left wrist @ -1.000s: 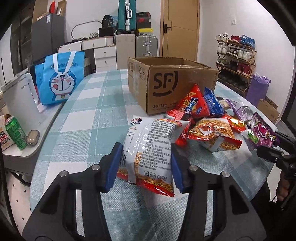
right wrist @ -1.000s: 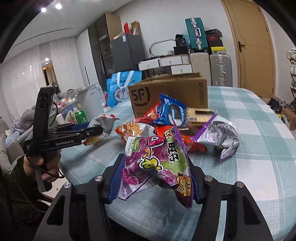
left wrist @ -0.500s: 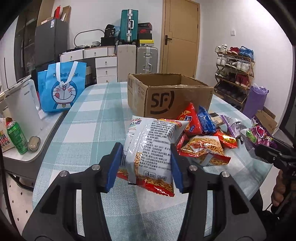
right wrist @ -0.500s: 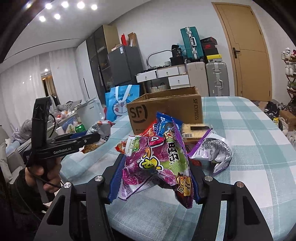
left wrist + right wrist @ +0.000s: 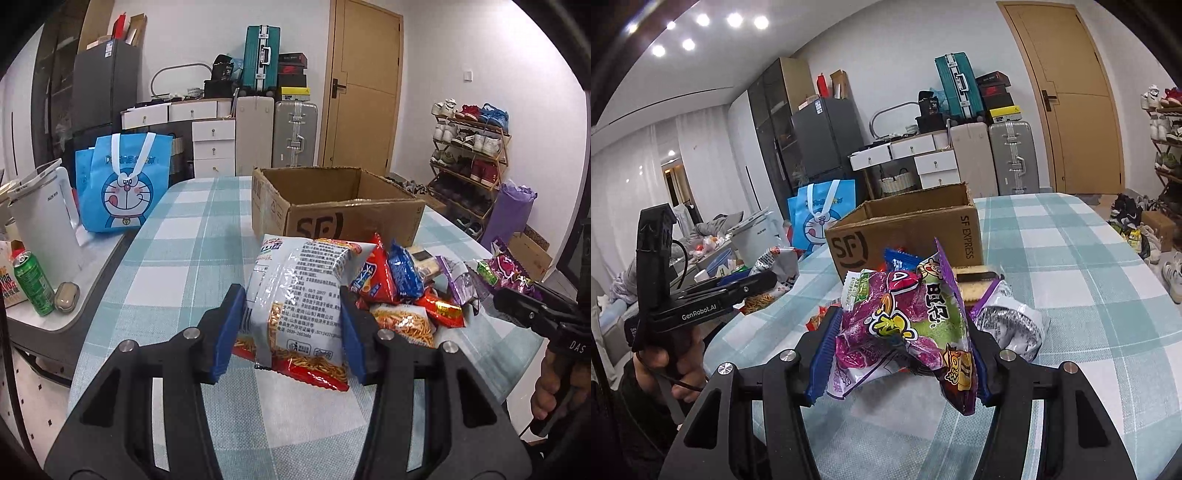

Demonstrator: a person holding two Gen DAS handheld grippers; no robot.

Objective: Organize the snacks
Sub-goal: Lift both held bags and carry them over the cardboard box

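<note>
My left gripper (image 5: 291, 332) is shut on a white and red snack bag (image 5: 299, 299) and holds it above the checked table (image 5: 177, 258). My right gripper (image 5: 901, 354) is shut on a purple snack bag (image 5: 905, 314), also lifted off the table. An open SF cardboard box (image 5: 332, 206) stands behind a pile of snack packets (image 5: 402, 291). The box also shows in the right wrist view (image 5: 908, 229). The right gripper with its purple bag shows at the right of the left wrist view (image 5: 517, 291).
A blue Doraemon bag (image 5: 125, 184), a white appliance (image 5: 44, 210) and a green can (image 5: 33, 284) stand on a side counter at left. A silver packet (image 5: 1012, 317) lies right of the pile. Suitcases, drawers and a shoe rack (image 5: 469, 158) line the back.
Both grippers have risen with their bags: the table and the box sit lower in both views and the inside of the box now shows.
</note>
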